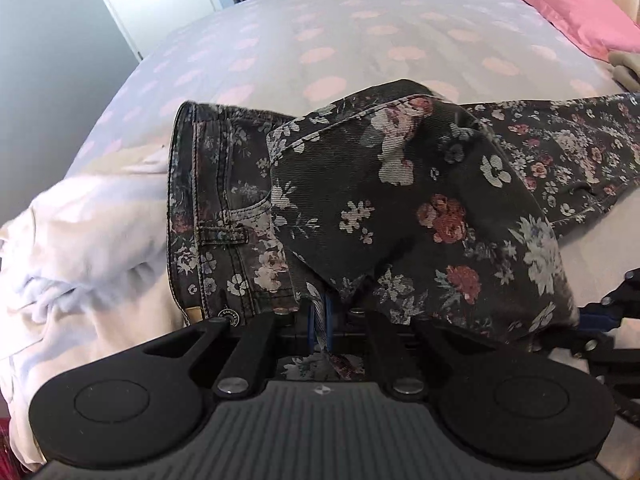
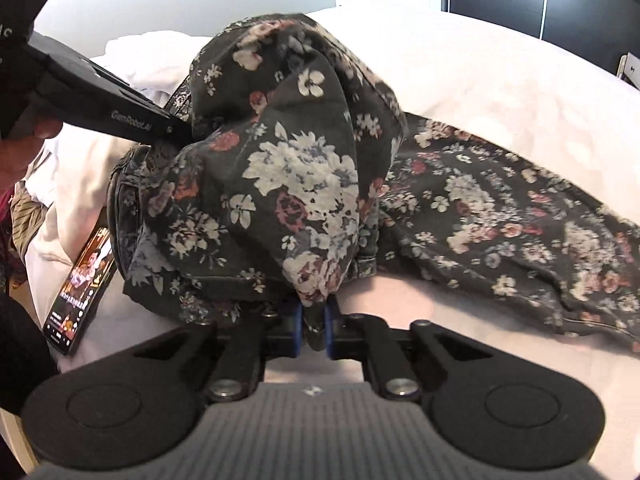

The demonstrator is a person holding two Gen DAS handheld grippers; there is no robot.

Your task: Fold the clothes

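Dark floral jeans [image 1: 400, 208] lie on the bed, the waistband [image 1: 188, 208] at the left and a leg stretching to the right. A folded-over part of them rises in a hump toward both cameras. My left gripper [image 1: 319, 320] is shut on a fold of this fabric between its blue pads. In the right wrist view the same floral jeans [image 2: 288, 176] bulge up, and my right gripper [image 2: 313, 328] is shut on their lower edge. The left gripper's black body [image 2: 120, 108] reaches in from the upper left, touching the hump.
A spotted bedsheet [image 1: 340, 40] covers the bed, with a pink pillow [image 1: 568, 4] at the far right. White clothes [image 1: 88, 240] are heaped left of the jeans. A phone [image 2: 80, 292] with a lit screen lies near the bed's edge, beside a person's hand [image 2: 24, 144].
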